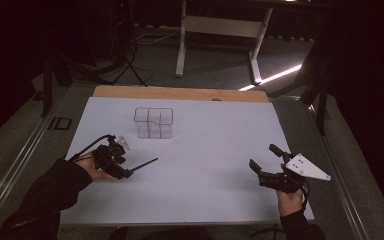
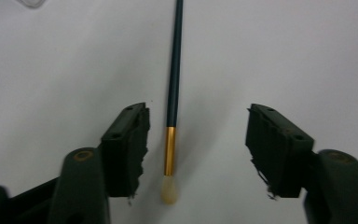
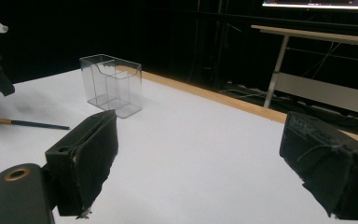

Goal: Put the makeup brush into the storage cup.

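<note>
I am holding the left claw [image 2: 196, 144] spread over a thin brush [image 2: 173, 93] lying flat on the white table [image 1: 210, 165], its long handle running straight away between the jaws, nothing pinched yet. The right claw [image 1: 266, 159] is waiting spread and empty, well apart, so the left is nearer.

The thin dark-handled brush with a gold ferrule [image 2: 173, 88] runs off the top edge in the left gripper view; in the high view the left gripper [image 1: 114, 161] hides its pale tip.
</note>
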Demonstrator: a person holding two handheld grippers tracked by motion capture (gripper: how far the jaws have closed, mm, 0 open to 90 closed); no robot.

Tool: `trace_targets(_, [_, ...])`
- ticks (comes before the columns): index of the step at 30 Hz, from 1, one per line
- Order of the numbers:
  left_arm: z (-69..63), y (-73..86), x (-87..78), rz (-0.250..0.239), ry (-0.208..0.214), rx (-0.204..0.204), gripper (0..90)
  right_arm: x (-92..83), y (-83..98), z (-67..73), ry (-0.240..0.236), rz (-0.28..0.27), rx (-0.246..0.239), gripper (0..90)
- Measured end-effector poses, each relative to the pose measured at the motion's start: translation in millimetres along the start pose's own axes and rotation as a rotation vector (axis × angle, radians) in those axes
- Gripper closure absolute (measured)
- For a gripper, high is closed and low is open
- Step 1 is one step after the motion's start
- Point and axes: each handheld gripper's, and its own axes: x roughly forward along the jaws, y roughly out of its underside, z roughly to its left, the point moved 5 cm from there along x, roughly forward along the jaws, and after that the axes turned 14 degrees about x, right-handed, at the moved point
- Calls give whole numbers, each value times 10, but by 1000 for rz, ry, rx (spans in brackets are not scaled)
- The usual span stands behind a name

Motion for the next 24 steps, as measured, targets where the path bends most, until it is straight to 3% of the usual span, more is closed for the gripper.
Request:
trace_targets(11, [30,36,151,55,-6,-16,570,8,8,-3,-1,5,2,112])
trace_targets(24, [43,17,311,131,-15,27,690,5,6,-7,0,3,2,112])
